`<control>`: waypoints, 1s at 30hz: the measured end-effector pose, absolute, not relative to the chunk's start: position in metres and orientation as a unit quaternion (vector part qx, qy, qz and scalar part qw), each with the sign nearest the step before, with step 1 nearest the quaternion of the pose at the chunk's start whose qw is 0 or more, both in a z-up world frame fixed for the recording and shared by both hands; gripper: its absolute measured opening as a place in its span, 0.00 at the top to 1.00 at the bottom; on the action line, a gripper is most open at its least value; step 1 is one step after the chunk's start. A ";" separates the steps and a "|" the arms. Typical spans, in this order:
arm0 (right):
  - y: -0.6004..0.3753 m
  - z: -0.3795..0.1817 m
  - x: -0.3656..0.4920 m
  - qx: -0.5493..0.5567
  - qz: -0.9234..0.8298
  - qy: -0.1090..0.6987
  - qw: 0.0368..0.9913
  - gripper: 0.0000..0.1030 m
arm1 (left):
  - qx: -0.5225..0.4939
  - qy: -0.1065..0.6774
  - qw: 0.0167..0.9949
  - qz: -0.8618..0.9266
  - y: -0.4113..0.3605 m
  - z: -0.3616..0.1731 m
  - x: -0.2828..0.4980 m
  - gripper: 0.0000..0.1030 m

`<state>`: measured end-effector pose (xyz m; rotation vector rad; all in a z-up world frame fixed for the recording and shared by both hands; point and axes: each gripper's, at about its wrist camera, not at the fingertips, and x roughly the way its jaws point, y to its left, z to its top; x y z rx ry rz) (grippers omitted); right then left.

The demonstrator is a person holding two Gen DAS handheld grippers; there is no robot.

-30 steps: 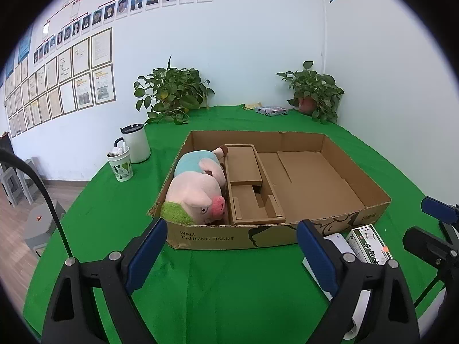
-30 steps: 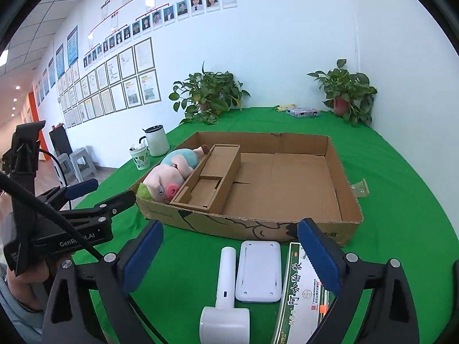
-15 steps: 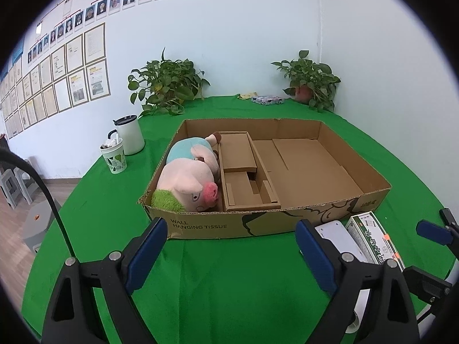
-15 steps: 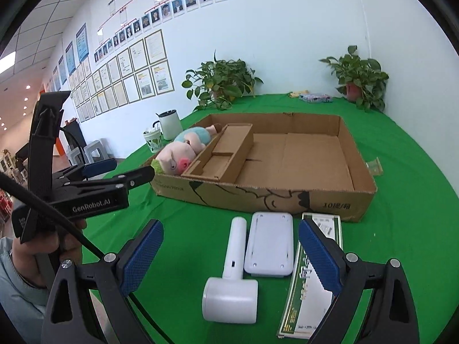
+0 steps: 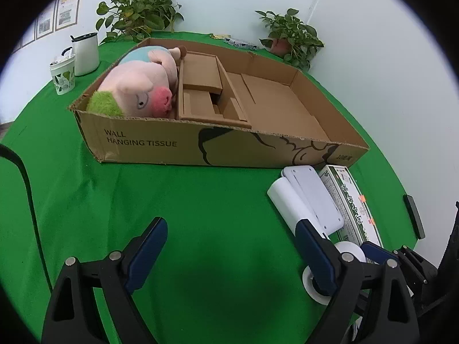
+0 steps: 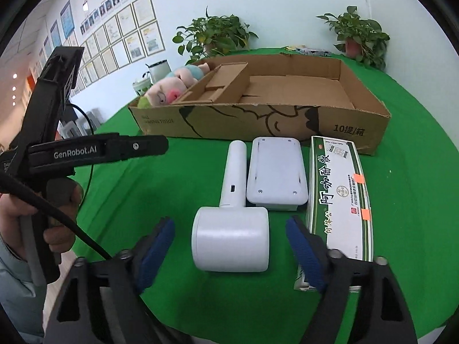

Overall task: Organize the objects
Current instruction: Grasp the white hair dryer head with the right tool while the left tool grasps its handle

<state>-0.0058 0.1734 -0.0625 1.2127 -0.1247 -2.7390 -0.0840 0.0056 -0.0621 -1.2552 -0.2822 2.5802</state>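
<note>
White hammer-shaped device (image 6: 231, 230) lies on the green counter (image 6: 178, 189) in front of the cardboard box (image 6: 258, 120), fat head nearest the right gripper (image 6: 229, 243), handle pointing toward the box. Right gripper's fingers (image 6: 304, 249) flank the head, closing, pads not touching it yet. White flat case (image 6: 276, 173) sits just right of the handle, touching or nearly so. Green-and-white carton (image 6: 340, 197) lies right of the case; right finger overlaps its near end in view, can't tell if it touches.

Left gripper (image 5: 229, 252) hovers over bare green cloth, fingers (image 5: 147, 250) spread wide, nothing between them. In the right wrist view, a hand (image 6: 34, 215) grips its handle.

Box is open-topped: plush pig (image 5: 137, 86) lying in the left end, cardboard insert (image 5: 206, 91) beside it, right section bare. Printed paper cup (image 5: 62, 74) and white jug (image 5: 85, 53) stand on the counter left of the box. Two potted plants (image 5: 137, 14) at the far edge by the wall.
</note>
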 end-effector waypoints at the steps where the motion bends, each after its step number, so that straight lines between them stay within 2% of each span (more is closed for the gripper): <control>1: 0.170 -0.067 -0.008 0.409 -0.910 -0.032 0.065 0.43 | -0.434 -0.096 0.132 0.886 0.008 -0.064 -0.084 0.12; 2: 0.169 -0.070 -0.011 0.414 -0.908 -0.028 0.062 0.46 | -0.436 -0.095 0.136 0.885 0.010 -0.066 -0.083 0.12; 7: 0.158 -0.075 -0.010 0.410 -0.910 -0.027 0.057 0.44 | -0.444 -0.093 0.156 0.877 0.012 -0.069 -0.084 0.12; 9: 0.152 -0.075 -0.008 0.408 -0.909 -0.039 0.079 0.36 | -0.451 -0.097 0.166 0.872 0.013 -0.070 -0.086 0.13; 11: 0.149 -0.075 -0.008 0.406 -0.906 -0.057 0.103 0.15 | -0.459 -0.100 0.179 0.865 0.014 -0.073 -0.089 0.13; 14: 0.153 -0.074 -0.008 0.397 -0.910 -0.078 0.096 0.12 | -0.470 -0.112 0.194 0.854 0.019 -0.077 -0.095 0.13; 19: 0.159 -0.079 -0.015 0.410 -0.903 -0.090 0.091 0.12 | -0.491 -0.143 0.233 0.827 0.033 -0.085 -0.107 0.13; 21: 0.157 -0.078 -0.014 0.408 -0.904 -0.081 0.097 0.17 | -0.503 -0.148 0.240 0.817 0.039 -0.089 -0.112 0.13; 23: 0.153 -0.079 -0.013 0.408 -0.905 -0.071 0.101 0.31 | -0.513 -0.144 0.241 0.811 0.044 -0.091 -0.113 0.13; 24: 0.150 -0.081 -0.014 0.411 -0.904 -0.064 0.097 0.34 | -0.514 -0.139 0.245 0.810 0.046 -0.091 -0.112 0.13; 25: 0.149 -0.082 -0.013 0.412 -0.905 -0.057 0.091 0.40 | -0.513 -0.133 0.250 0.810 0.048 -0.091 -0.109 0.13; 30: 0.143 -0.085 0.003 0.410 -0.906 -0.050 0.090 0.43 | -0.518 -0.137 0.248 0.807 0.043 -0.095 -0.100 0.13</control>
